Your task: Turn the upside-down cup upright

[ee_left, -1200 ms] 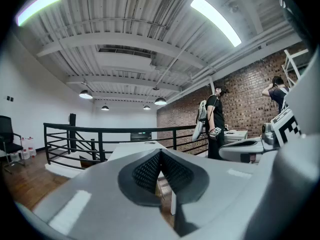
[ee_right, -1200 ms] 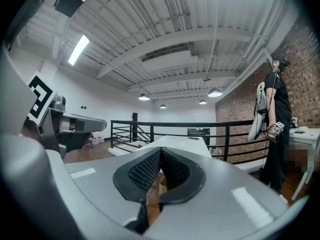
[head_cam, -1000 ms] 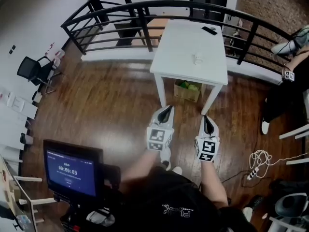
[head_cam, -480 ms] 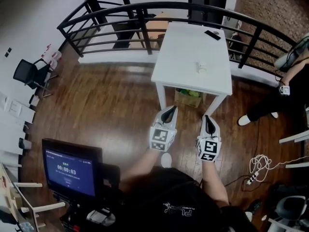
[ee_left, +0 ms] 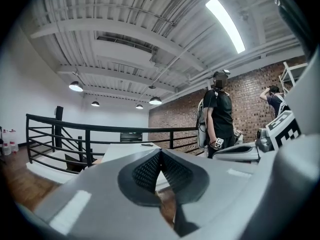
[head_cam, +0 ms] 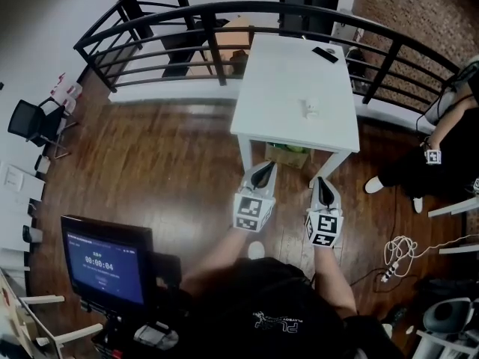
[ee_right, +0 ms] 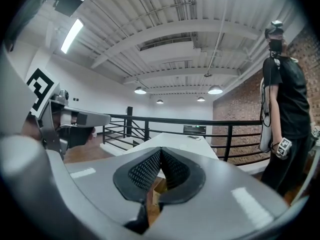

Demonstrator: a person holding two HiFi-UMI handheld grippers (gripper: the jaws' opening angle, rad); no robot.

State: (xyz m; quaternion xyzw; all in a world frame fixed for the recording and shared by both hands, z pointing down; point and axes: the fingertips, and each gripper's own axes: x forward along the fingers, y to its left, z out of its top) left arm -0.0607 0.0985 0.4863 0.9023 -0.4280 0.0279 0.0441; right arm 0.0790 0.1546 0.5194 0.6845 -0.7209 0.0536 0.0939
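1. Grey shells and black ribbed pads: my left hand-held gripper point(head_cam: 261, 172) is clenched. In the left gripper view its pads point(ee_left: 145, 171) meet at the tip with nothing between them.
2. My right hand-held gripper point(head_cam: 323, 187) is clenched the same way and is empty. Its pads point(ee_right: 142, 170) are closed together in the right gripper view.
3. I hold the two side by side over the wooden floor point(head_cam: 165, 170), with their marker cubes toward me.
4. Both point toward the near edge of the white bench point(head_cam: 277, 88), and neither touches it.
5. The cup point(head_cam: 311, 108) stands on the bench top toward the right side, well apart from both hand-held grippers. It is too small for me to tell which way up it sits.
6. A small dark flat thing point(head_cam: 324, 53) lies near the bench's far right corner.
7. Under the bench sits a cardboard box point(head_cam: 288, 155) with something green inside.
8. A black railing point(head_cam: 224, 10) curves round the far side of the bench.
9. A person in black point(head_cam: 441, 155) is at the right.
10. A white power strip point(head_cam: 388, 272) with a looped cable lies on the floor near that person.
11. A monitor point(head_cam: 105, 260) with a blue screen stands at my lower left.
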